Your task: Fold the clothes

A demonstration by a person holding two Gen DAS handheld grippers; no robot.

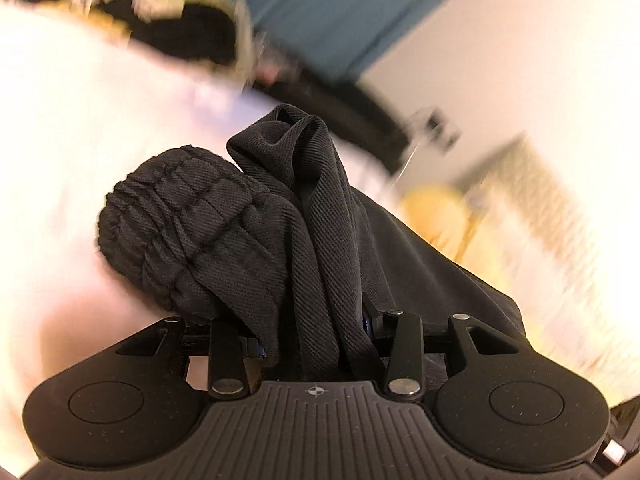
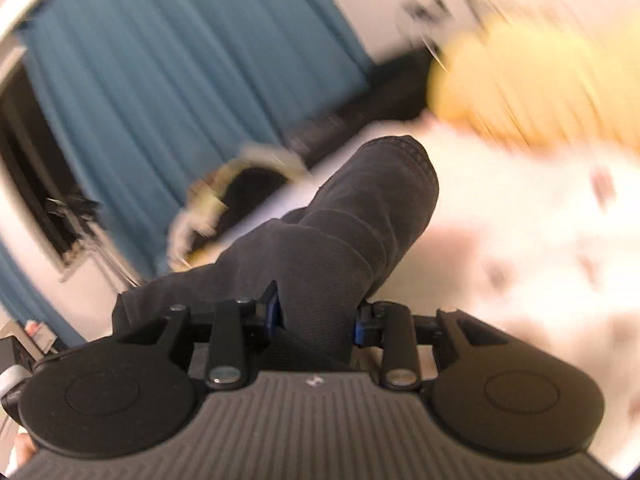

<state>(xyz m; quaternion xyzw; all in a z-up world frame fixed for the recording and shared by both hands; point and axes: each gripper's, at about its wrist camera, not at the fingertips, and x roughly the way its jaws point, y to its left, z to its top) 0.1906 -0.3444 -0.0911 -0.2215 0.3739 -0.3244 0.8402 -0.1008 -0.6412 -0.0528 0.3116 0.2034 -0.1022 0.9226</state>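
A black ribbed garment (image 1: 256, 232) with a gathered elastic band bunches up in front of my left gripper (image 1: 316, 340), which is shut on its fabric and holds it above a white surface (image 1: 80, 128). My right gripper (image 2: 318, 320) is shut on another part of the same black garment (image 2: 360, 216), a hemmed end that sticks up and away from the jaws. Both views are blurred by motion.
A basket with dark contents (image 1: 192, 28) sits at the far edge of the white surface, also in the right wrist view (image 2: 248, 184). A teal curtain (image 2: 168, 80) hangs behind. A yellow object (image 2: 520, 80) lies to the right.
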